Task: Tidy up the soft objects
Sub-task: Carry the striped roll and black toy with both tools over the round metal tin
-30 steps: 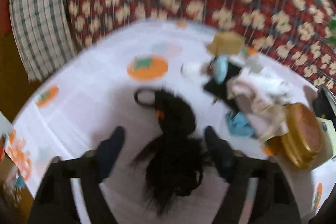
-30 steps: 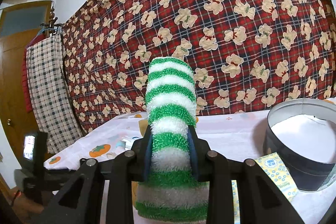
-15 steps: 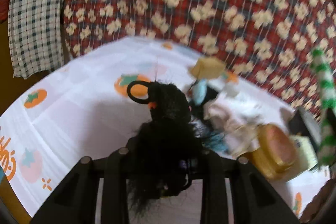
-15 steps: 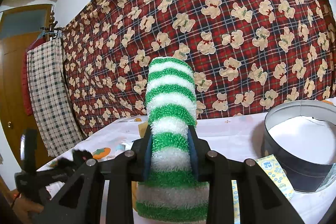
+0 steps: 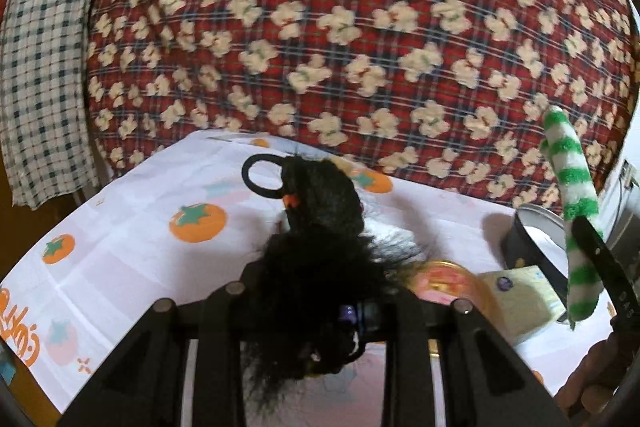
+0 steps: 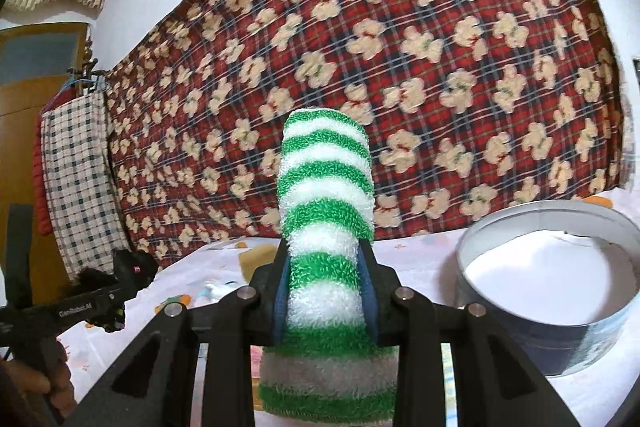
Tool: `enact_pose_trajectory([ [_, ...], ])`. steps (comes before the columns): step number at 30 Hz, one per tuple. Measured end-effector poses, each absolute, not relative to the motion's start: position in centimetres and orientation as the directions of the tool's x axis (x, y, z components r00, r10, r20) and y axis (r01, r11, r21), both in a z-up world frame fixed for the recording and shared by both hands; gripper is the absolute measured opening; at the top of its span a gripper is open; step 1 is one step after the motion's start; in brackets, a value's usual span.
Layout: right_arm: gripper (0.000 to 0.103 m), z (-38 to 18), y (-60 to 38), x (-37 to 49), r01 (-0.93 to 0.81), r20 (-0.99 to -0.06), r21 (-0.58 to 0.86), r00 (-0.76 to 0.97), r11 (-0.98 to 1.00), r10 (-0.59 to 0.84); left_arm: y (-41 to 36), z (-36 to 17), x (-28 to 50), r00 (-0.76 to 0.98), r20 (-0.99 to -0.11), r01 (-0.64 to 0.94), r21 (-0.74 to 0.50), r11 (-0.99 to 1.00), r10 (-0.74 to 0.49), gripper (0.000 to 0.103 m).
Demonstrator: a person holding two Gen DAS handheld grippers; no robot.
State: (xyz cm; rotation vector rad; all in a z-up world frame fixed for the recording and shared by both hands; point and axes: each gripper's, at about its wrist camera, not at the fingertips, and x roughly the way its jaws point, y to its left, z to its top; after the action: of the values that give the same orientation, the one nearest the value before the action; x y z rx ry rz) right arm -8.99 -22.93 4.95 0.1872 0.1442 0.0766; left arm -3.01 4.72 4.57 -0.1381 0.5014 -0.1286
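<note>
My left gripper [image 5: 320, 291] is shut on a black furry soft toy [image 5: 320, 227] with a black loop and an orange spot, held up above the table. My right gripper [image 6: 325, 291] is shut on a green-and-white striped fuzzy sock [image 6: 326, 207] that stands upright between the pads. The sock also shows in the left wrist view [image 5: 572, 211] at the right, held in the air. The left gripper with the black toy shows at the far left of the right wrist view [image 6: 120, 287].
A round grey tin [image 6: 560, 291] with a white inside stands right of the sock; it also shows in the left wrist view [image 5: 528, 239]. A gold round tin [image 5: 444, 281] and a yellow packet [image 5: 516, 295] lie beside it. The white tablecloth [image 5: 120, 227] has orange fruit prints. A red teddy-print blanket [image 6: 400, 47] hangs behind.
My left gripper closed on the black toy and lifted it off the table, swinging right toward the tin. My right gripper kept hold of the sock and barely moved.
</note>
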Motion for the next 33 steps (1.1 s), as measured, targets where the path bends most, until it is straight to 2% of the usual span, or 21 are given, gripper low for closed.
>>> enact_pose_trajectory([
  [16, 0.033, 5.5, -31.1, -12.5, 0.113, -0.11, 0.193, 0.99, 0.975, -0.093, -5.7, 6.0, -3.8, 0.836, -0.442, 0.299, -0.13, 0.945, -0.325, 0.027],
  [33, 0.033, 5.5, -40.2, -12.8, 0.311, -0.174, 0.115, 0.941, 0.943, -0.289, -20.5, 7.0, -3.8, 0.707, -0.413, 0.574, -0.14, 0.807, -0.575, 0.027],
])
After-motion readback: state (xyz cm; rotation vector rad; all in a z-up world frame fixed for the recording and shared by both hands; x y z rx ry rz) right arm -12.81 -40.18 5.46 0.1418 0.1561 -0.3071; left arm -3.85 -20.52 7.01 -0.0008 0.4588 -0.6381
